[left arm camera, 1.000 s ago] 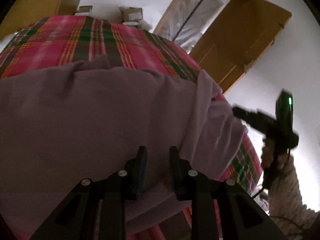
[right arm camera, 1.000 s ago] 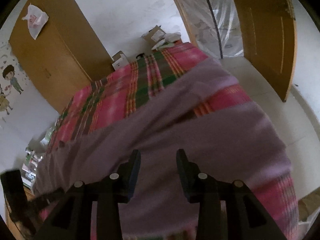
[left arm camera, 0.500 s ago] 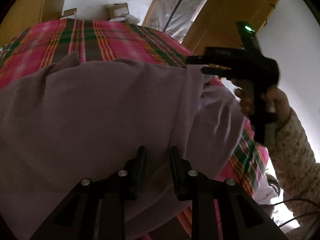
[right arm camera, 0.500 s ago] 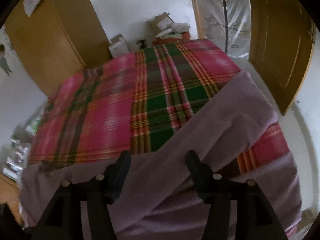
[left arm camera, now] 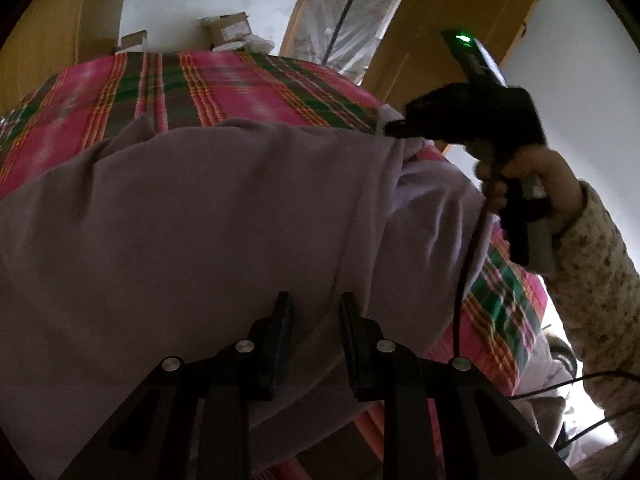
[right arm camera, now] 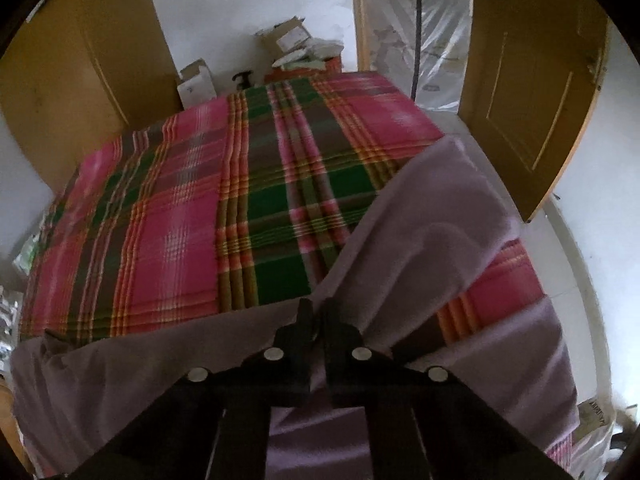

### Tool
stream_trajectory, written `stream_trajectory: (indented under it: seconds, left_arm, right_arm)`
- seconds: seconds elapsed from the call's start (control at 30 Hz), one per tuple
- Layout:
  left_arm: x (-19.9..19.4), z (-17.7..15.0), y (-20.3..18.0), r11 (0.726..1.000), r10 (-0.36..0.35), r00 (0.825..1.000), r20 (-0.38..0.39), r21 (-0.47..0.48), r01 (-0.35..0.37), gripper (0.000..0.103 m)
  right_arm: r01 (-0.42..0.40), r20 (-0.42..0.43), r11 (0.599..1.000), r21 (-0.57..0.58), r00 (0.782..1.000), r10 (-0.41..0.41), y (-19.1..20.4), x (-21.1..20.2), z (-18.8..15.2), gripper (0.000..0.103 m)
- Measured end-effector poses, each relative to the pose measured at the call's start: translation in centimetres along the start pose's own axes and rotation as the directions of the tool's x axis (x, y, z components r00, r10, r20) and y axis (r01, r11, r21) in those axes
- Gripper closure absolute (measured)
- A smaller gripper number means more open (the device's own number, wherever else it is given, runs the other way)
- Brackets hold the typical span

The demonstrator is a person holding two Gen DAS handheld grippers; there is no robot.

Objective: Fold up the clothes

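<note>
Your right claw [right arm camera: 315, 314] is clenched on a fold of the soft lilac fleece garment [right arm camera: 420, 240]; left claw [left arm camera: 313, 312] is released, hovering over it. The garment lies spread along the near edge of the pink-green plaid bed [right arm camera: 180, 208], one sleeve out. Folding looks partway; most remains.

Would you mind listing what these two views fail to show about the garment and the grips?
- Lilac garment: its type is unclear; both views crop it.
- Right hand-held gripper: the pinched edge is hidden between its fingers.
- Left hand-held gripper: open, but contact with the cloth is unclear.
</note>
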State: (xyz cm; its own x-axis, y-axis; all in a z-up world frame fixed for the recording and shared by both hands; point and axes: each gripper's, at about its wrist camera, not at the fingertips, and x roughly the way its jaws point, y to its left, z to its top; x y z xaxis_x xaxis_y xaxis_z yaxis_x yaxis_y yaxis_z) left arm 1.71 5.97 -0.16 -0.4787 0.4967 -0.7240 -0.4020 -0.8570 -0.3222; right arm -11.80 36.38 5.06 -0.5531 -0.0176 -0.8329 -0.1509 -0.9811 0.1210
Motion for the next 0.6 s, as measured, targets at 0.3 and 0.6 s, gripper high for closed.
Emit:
stream_trajectory:
  seconds: [0.3, 0.6]
  left_arm:
    - [0.1, -0.6, -1.7, 0.996, 0.059, 0.998, 0.007, 0.065, -0.059, 0.078]
    - [0.4, -0.9, -2.4, 0.99, 0.096, 0.995, 0.001, 0.099, -0.096, 0.078]
  right_arm:
    - [-0.027, 0.06, 0.994, 0.102, 0.998, 0.021, -4.2, -3.7, -2.7, 0.102]
    - [-0.164, 0.076, 0.974, 0.156, 0.985, 0.153, -6.2, -3.4, -4.2, 0.088]
